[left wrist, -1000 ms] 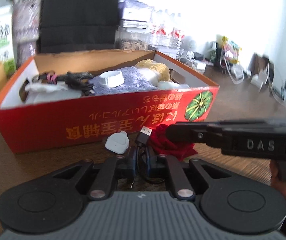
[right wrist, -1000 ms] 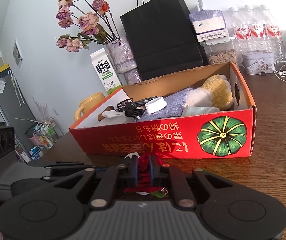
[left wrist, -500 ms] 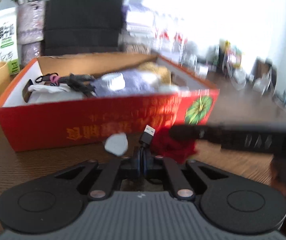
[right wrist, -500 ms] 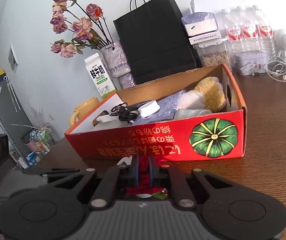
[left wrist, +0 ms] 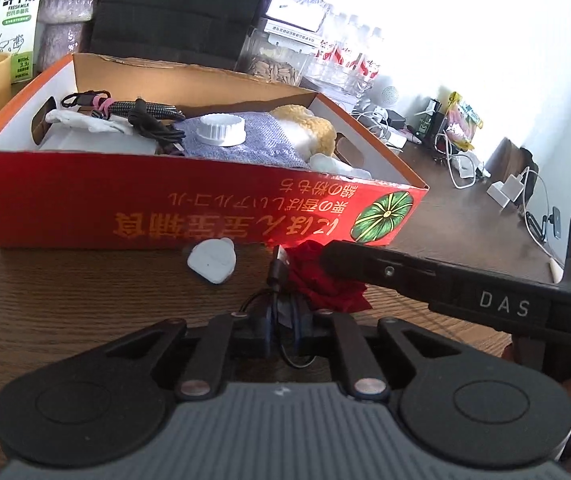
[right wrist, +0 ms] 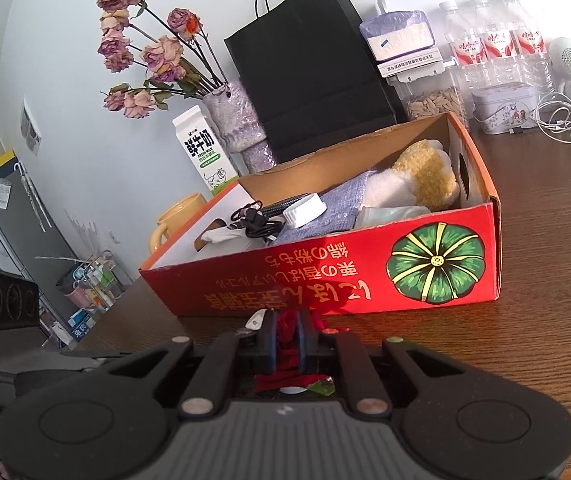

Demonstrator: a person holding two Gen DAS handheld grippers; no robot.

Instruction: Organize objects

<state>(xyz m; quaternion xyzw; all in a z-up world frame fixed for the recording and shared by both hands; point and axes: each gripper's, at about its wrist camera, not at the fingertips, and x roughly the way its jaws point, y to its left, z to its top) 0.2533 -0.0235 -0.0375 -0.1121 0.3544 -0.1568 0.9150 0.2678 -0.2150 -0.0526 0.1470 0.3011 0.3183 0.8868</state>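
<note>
- Table (right wrist: 557, 240): dark wood, carries everything; one red cardboard box (right wrist: 325, 280) stands at mid-distance, long side toward both cameras, open at the top.
- Box contents, counted from the left wrist view: one grey cloth (left wrist: 245, 144), one plush toy (left wrist: 309, 128) at the right end, one white screw lid (left wrist: 221, 129) lying on the cloth, one braided black cord bundle (left wrist: 145, 114) at the left end. All sit inside the walls.
- Far row behind the box: one black paper bag (right wrist: 309, 68), one vase of dried roses (right wrist: 229, 116), one milk carton (right wrist: 205, 152), one yellow mug (right wrist: 177, 216); three water bottles (right wrist: 493, 40) at far right.
- Right gripper (right wrist: 285, 340): jaws clenched on one red fabric rose (right wrist: 285, 330), low over the table, just near of the box's front wall. Unchanged against the earlier right wrist pictures.
- Left gripper (left wrist: 281, 324): jaws have just eased open slightly, yet a loop of the black USB cable (left wrist: 275, 272) remains pinched between the pads. Compared with half a second ago, the view has tilted.
- One white earbud case (left wrist: 212, 260) lies loose on the table, left of the cable plug, not held.
- Judgement: both picks secured, neither item boxed yet; lifting over the front wall comes next.
</note>
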